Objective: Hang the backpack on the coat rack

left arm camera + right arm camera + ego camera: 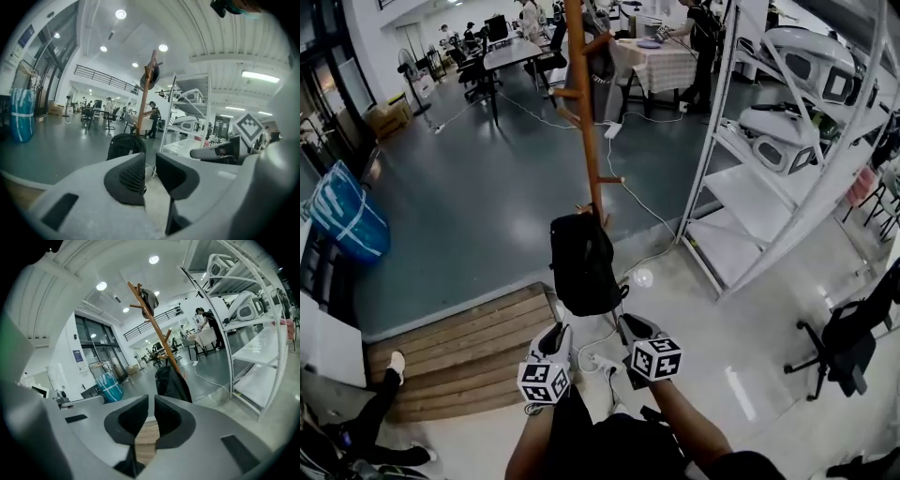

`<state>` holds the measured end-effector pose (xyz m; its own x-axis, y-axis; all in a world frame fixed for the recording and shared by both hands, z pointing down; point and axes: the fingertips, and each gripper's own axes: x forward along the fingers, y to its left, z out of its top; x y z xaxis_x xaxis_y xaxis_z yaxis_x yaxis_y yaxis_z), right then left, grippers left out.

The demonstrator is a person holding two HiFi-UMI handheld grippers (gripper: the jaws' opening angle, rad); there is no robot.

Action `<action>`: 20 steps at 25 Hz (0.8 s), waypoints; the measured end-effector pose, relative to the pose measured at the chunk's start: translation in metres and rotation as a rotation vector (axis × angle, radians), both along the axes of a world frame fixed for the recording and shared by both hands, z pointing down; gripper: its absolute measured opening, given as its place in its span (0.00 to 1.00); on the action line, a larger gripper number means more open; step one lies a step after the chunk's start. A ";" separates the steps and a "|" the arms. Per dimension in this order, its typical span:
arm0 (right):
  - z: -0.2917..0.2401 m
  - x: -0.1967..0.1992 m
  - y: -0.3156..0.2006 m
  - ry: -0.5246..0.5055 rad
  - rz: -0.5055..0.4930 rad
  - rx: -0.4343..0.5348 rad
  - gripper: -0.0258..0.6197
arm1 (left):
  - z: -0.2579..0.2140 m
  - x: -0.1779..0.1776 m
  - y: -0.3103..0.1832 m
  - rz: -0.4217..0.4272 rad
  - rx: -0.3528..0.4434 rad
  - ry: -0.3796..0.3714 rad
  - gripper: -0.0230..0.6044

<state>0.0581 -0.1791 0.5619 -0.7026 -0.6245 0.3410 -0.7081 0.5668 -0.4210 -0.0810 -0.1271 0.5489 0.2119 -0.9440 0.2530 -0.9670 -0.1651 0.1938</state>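
Left tool (150,160) has its jaws a narrow gap apart with nothing in it, only floor and cable showing beyond. Right tool (151,400) is nearly together, a thin slit left between the pads, and it too is empty. From the head view both sit low in the frame, side by side, pointing up-frame.

Straight ahead of them, just above and between the two, is the backpack (581,262). It is near but apart from both tools, and neither touches it. It stands upright against the foot of the rack (585,122), with its long axis running up along the pole. A low peg (592,208) sits just at its top. I cannot tell whether its loop is already over that peg or the bag merely leans on the floor there.

In the head view it lies a shade closer to the left tool, though I judge the difference slight. Any next reach would go straight forward toward the bag's top, where a handle should be, with the higher pegs (567,92) farther up the pole.
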 end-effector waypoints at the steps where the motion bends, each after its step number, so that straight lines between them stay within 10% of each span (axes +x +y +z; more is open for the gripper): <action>1: -0.001 -0.002 0.005 0.002 -0.005 0.000 0.10 | -0.002 0.001 0.004 0.002 0.008 0.002 0.16; 20: -0.058 -0.053 0.102 0.011 0.081 0.094 0.06 | -0.067 -0.051 0.088 -0.031 0.120 -0.032 0.07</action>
